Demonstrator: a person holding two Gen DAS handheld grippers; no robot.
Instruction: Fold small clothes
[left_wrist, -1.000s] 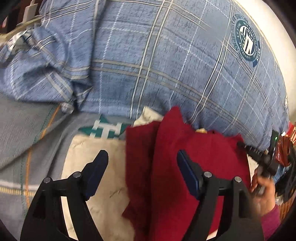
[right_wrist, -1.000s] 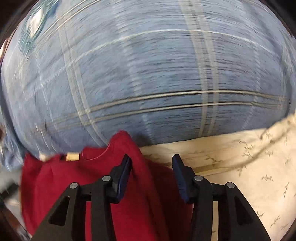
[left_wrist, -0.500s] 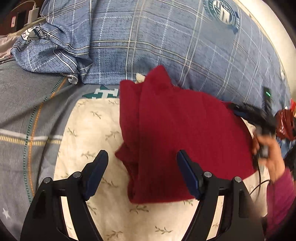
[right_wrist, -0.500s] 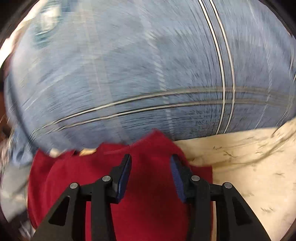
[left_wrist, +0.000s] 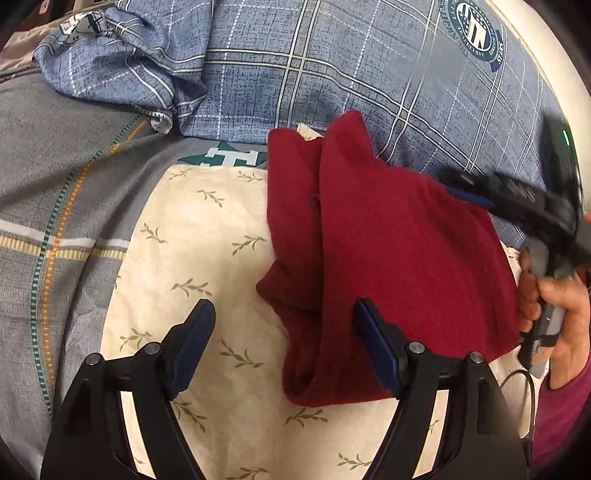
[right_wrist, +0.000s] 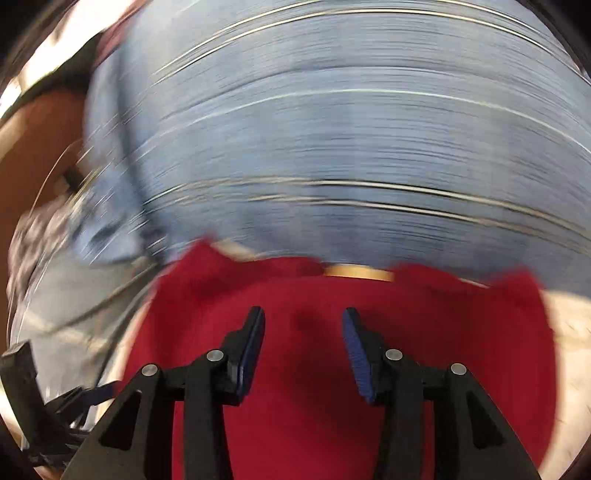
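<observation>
far to the left of the left gripper (left_wrist: 282, 345), grey striped bedding (left_wrist: 55, 206); straight under and ahead of it, a cream leaf-print cloth (left_wrist: 207, 236) spread flat. fingers set wide apart, nothing between them, hovering just above the cream cloth. just ahead and to the right of that gripper, the red garment (left_wrist: 391, 254), already doubled over itself, lying on the cream cloth with its far corner touching the blue plaid duvet (left_wrist: 332, 74) heaped beyond. one thick folded edge near the right-hand finger, a looser flap bunched on the garment's left side.

further right, the right gripper (right_wrist: 303, 345), seen from the left wrist as a blurred dark shape over the garment's far right edge, held in a bare hand (left_wrist: 554, 306). from its own camera: fingers parted to a moderate gap, red garment (right_wrist: 332, 369) filling the view below and between them, not visibly pinched; heavy motion blur, so contact with the fabric cannot be told.

probably soft, light knit or fleece: limp, no stiffness, apt to sag and slide off a shallow pinch, nothing breakable. best taken at a corner or along the thick folded edge, catching every layer at once; for the left gripper, likely the near left flap; for the right, the far right edge. main risk: grabbing only the top layer, or snagging the cream cloth beneath along with it.
</observation>
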